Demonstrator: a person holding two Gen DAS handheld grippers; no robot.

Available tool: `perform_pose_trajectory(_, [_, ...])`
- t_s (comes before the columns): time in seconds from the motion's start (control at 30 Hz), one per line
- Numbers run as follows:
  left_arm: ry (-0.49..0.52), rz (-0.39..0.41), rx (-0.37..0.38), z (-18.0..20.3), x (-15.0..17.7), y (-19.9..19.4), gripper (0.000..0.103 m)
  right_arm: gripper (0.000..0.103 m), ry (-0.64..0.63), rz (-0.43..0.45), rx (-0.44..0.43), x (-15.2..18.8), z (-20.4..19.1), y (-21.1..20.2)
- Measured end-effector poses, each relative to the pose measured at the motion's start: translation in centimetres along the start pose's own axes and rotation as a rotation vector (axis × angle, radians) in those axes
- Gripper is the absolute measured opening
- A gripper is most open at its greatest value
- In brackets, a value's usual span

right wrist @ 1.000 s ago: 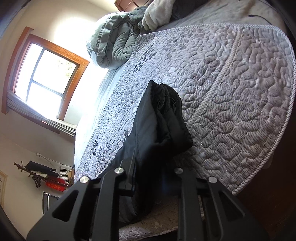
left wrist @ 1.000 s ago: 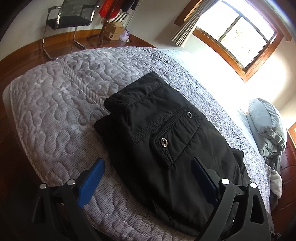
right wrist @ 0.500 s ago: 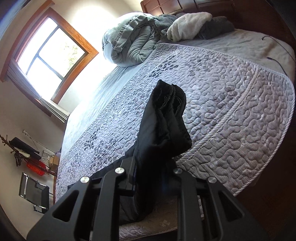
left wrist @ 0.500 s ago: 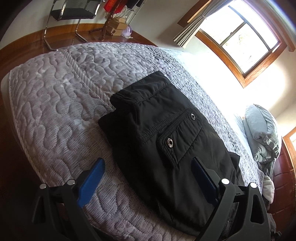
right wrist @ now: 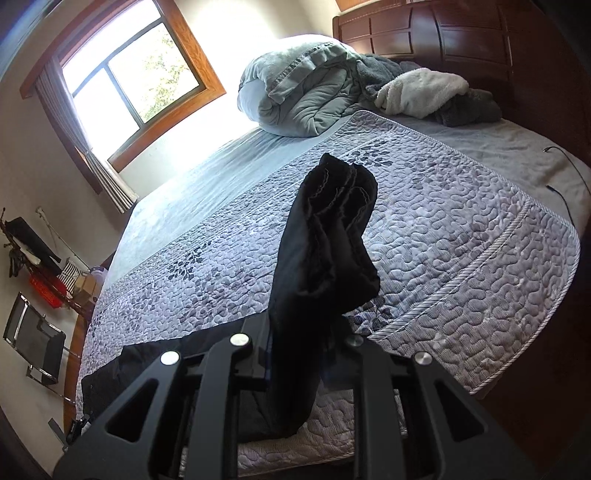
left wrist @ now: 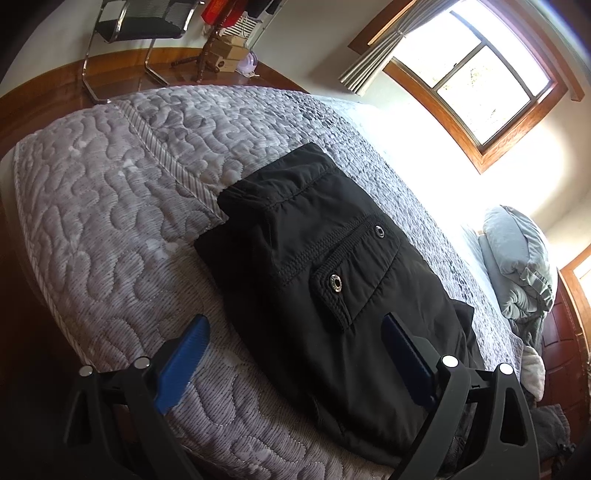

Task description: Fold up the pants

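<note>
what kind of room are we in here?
A bedroom, most likely in a home. A bed with a quilted grey bedspread fills both views, a bundled duvet sits by a dark wooden headboard, and a wood-framed window has a tied-back curtain.

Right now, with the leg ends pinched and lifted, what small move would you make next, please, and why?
Probably carry the right gripper across toward the pocket end and lay the leg ends down there. It is shut on the black pants, whose hems stick up off the quilt, while the left gripper is open above the folded part.
</note>
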State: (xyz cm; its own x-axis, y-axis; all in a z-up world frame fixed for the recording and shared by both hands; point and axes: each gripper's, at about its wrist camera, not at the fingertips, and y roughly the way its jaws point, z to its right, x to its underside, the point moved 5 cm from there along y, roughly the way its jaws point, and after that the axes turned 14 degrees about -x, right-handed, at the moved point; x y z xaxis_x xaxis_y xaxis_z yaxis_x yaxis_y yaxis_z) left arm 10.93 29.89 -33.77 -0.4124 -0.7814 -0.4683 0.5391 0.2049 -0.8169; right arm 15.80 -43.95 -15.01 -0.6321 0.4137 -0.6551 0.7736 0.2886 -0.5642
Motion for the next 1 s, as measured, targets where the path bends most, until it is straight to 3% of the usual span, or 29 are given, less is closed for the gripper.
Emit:
perform_pose_trajectory(0.5, [0.01, -0.005, 0.015, -0.2, 0.1, -0.4, 0.095, 0.016, -0.186, -0.013, 0.019, 0.5, -8.5, 0.7])
perform_pose_trajectory(1.0, [0.002, -0.028, 0.057, -0.6, -0.1, -0.4, 0.095, 0.015, -0.364, -0.076, 0.057, 3.2, -16.1, 4.1])
